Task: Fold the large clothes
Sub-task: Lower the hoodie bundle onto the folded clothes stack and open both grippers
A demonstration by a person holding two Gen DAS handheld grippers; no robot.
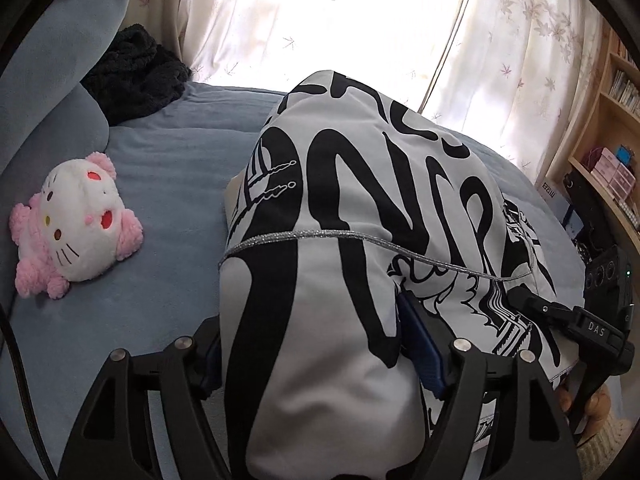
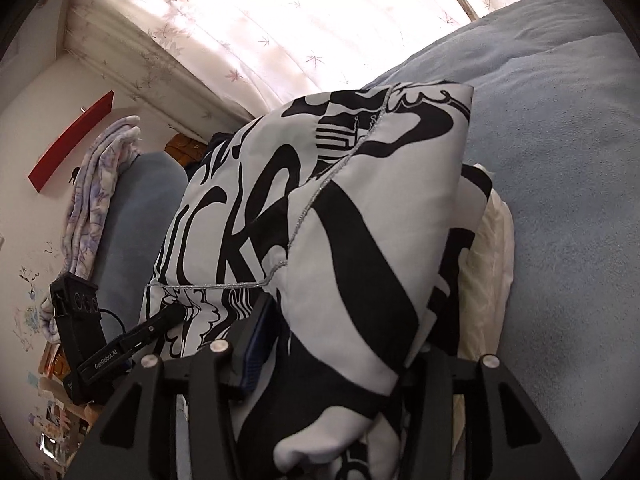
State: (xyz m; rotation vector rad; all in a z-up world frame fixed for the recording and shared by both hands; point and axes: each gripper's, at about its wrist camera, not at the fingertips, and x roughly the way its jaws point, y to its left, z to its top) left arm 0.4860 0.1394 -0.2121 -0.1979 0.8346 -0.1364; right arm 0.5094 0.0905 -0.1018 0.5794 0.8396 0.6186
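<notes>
Grey-white cloth with bold black lettering, a big garment [image 1: 352, 184], heaped on the blue bed [image 1: 168, 160] straight ahead of both claws and running back between their fingers. Left claw [image 1: 316, 344] spread wide, a thick bunch of fabric filling the gap, blue pads [image 1: 420, 344] against it on either side; squeezing or merely resting, cannot tell. Right claw [image 2: 340, 348] spread too, one blue pad against the cloth, the other finger buried under a fold, so grip or no grip, cannot tell. Silver piping draped across the mound just ahead of the fingertips. Pink-and-white plush toy [image 1: 76, 220] well off to the left claw's left. Dark knit bundle [image 1: 136, 68] farther ahead-left, by the curtain [image 1: 320, 20].
</notes>
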